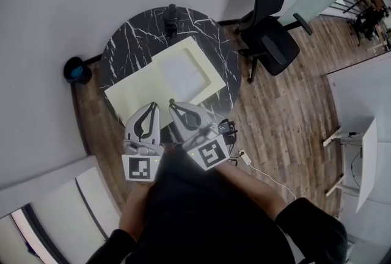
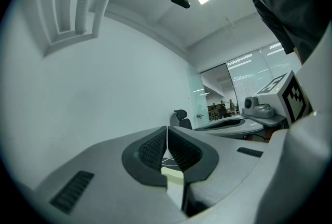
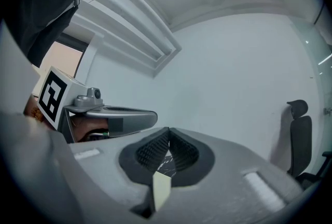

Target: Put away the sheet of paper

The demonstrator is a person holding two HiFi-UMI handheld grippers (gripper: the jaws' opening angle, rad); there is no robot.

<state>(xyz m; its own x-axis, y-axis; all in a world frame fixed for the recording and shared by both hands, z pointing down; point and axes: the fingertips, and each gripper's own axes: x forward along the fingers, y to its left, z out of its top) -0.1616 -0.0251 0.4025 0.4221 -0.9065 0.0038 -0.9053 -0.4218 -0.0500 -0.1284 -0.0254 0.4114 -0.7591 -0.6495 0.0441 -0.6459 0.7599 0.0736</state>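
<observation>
Round black marble table (image 1: pixel 131 36) on wood-plank floor (image 1: pixel 287 110) beside a white wall (image 1: pixel 55 12); at its centre a white sheet of paper (image 1: pixel 182 76) lies flat on a pale yellow folder (image 1: pixel 131 95). Beside the table in the head view: black office chair (image 1: pixel 272 36) to its right, black bin (image 1: pixel 77 70) to its left; small dark object (image 1: pixel 171 19) on its far rim. At its near rim, left gripper (image 1: pixel 153 105) and right gripper (image 1: pixel 171 102) side by side over the folder's edge, jaws of each together.

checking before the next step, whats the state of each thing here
pale yellow folder, open flat, near edge pinched
white sheet, lying uncovered on folder
left gripper, shut on pale yellow folder
right gripper, shut on pale yellow folder
office chair, upright, empty
</observation>
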